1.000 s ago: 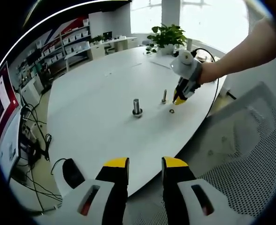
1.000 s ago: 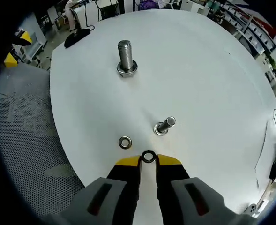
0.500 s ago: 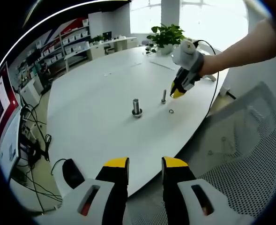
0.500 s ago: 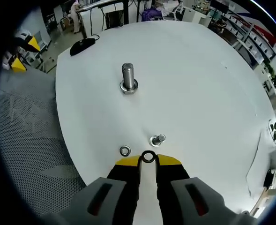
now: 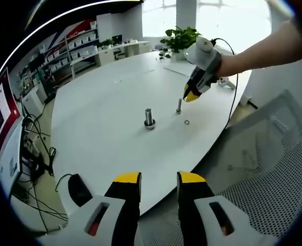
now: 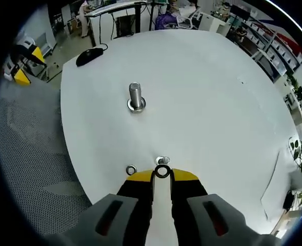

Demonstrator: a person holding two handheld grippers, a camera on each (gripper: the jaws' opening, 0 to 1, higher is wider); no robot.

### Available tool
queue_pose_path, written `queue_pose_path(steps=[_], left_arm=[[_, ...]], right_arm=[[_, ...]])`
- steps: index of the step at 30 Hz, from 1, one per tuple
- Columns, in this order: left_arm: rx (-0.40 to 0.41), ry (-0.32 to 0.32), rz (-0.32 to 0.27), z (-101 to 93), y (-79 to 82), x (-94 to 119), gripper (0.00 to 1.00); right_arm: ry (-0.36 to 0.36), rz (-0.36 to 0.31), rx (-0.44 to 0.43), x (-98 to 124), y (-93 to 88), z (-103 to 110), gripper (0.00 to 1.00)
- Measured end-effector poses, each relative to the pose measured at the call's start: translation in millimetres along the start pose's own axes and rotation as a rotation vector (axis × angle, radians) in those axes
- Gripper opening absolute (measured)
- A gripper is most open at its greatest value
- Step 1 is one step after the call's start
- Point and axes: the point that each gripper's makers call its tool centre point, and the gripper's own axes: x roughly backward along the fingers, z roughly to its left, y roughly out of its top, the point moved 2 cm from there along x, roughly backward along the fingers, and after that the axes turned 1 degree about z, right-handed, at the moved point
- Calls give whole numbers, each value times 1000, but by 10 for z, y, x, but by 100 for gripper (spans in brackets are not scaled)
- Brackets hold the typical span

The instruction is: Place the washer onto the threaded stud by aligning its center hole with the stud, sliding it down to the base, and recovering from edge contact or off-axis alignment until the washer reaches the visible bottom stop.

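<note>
In the right gripper view my right gripper [image 6: 162,175] is shut on a small steel washer [image 6: 162,171] held at its yellow tips. Just beyond the tips stands the small threaded stud [image 6: 162,161], seen almost end-on. A second washer [image 6: 131,169] lies flat on the white table [image 6: 212,107] to the left of the stud. A larger bolt [image 6: 135,97] stands upright farther off. In the left gripper view the right gripper [image 5: 190,97] hangs above the small stud [image 5: 179,106], with the loose washer [image 5: 186,122] and the large bolt [image 5: 149,118] nearby. My left gripper [image 5: 159,180] is open, off the table's near edge.
A black computer mouse [image 6: 91,55] lies at the table's far edge. A mesh chair back [image 5: 263,159] stands beside the table on the right. A potted plant [image 5: 181,38] and papers sit at the far end. Cables and a monitor [image 5: 4,123] are on the left.
The right gripper has risen and moved over the small stud with the washer in it, so the stud now looks end-on. The left gripper has not moved.
</note>
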Motion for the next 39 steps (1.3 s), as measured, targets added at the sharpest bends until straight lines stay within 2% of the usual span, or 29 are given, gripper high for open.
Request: queue_pose_path(steps=[12, 26, 39], left_arm=[[-2, -4, 3, -8, 0, -3, 26], [1, 0, 5, -2, -8, -2, 26], [2, 6, 7, 12, -15, -3, 26]], right_arm=[[2, -1, 28, -52, 97, -15, 14], [10, 29, 40, -149, 77, -42, 14], [28, 70, 34, -348, 14, -10, 14]])
